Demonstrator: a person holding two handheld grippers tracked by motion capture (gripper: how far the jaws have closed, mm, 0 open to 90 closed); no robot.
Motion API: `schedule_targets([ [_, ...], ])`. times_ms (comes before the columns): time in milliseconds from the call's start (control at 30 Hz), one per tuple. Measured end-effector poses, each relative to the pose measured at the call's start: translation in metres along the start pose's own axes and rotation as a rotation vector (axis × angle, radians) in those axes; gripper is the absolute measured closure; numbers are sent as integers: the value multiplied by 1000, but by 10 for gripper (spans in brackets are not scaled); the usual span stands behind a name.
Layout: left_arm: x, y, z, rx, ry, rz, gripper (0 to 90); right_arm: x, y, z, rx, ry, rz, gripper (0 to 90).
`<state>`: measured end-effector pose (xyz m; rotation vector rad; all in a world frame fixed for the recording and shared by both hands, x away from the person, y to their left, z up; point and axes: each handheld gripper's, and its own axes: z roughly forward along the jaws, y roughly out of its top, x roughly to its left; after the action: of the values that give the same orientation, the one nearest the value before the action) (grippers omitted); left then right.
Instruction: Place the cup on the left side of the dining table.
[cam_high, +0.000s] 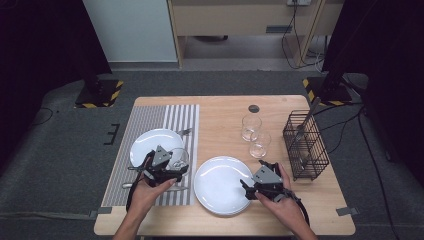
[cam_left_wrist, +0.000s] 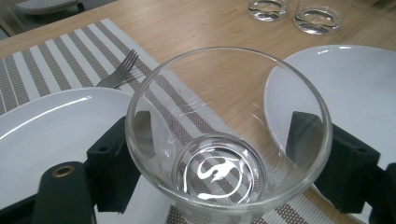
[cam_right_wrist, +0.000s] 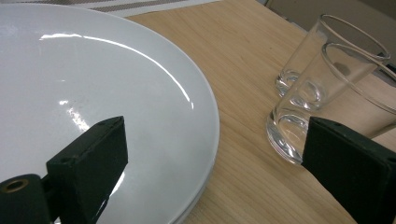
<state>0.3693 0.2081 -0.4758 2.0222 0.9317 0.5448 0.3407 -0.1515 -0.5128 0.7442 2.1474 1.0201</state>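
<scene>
**Clear tumbler clamped over the striped mat**

The left tongs (cam_left_wrist: 224, 154) grip a clear round glass tumbler (cam_left_wrist: 229, 135) by its sides, held above the grey-and-white striped placemat (cam_left_wrist: 56, 60), between two round white plates. No writing is readable. The right tongs (cam_right_wrist: 215, 172) stand wide and empty, low over the nearer white plate (cam_right_wrist: 93, 93) on the wooden bench (cam_right_wrist: 243, 56).

A lab or test room: grey carpet (cam_high: 60, 150), hazard-striped stand bases (cam_high: 98, 93), loose cables (cam_high: 295, 45) and dark curtains (cam_high: 40, 45) surround one small wooden surface (cam_high: 225, 110).
</scene>
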Motion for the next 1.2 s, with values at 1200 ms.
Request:
schedule_targets([
  [1200,-2,-18,5,32,-15,5,192,1,-1,1,7,5,-1,69],
])
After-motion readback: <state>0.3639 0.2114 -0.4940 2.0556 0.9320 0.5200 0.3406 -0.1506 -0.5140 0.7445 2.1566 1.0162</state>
